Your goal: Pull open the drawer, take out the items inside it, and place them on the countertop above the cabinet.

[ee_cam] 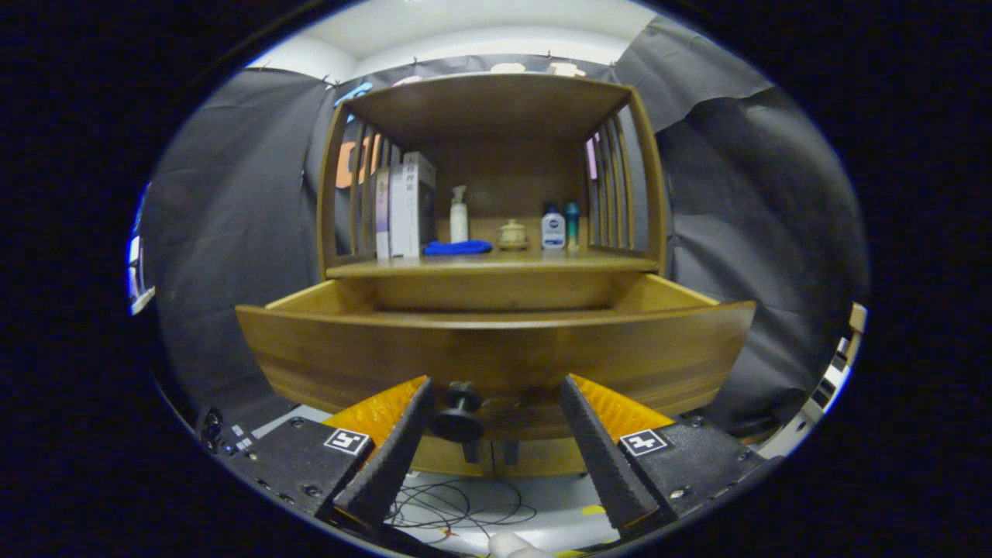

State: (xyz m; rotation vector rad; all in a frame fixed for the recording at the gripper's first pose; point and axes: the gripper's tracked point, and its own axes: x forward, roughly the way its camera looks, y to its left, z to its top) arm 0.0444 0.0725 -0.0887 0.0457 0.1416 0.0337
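Note:
A wooden cabinet stands ahead with its drawer [496,353] pulled well out toward me. The drawer's inside is hidden behind its front panel. A dark round knob [461,411] sticks out of the drawer front, close to my left finger [395,449] and between the two fingers. My gripper [496,395] is open, its fingers spread wide just short of the drawer front, touching nothing. The countertop [496,263] above the drawer carries a blue cloth [457,247], a pump bottle [459,215], a small lidded jar [511,234], a white bottle [552,228] and a teal bottle [571,225].
Upright boxes or books [403,205] stand at the countertop's left end, against slatted side rails. A shelf roof [496,101] covers the countertop. Loose cables [457,508] lie on the floor below the drawer. Black cloth walls surround the cabinet.

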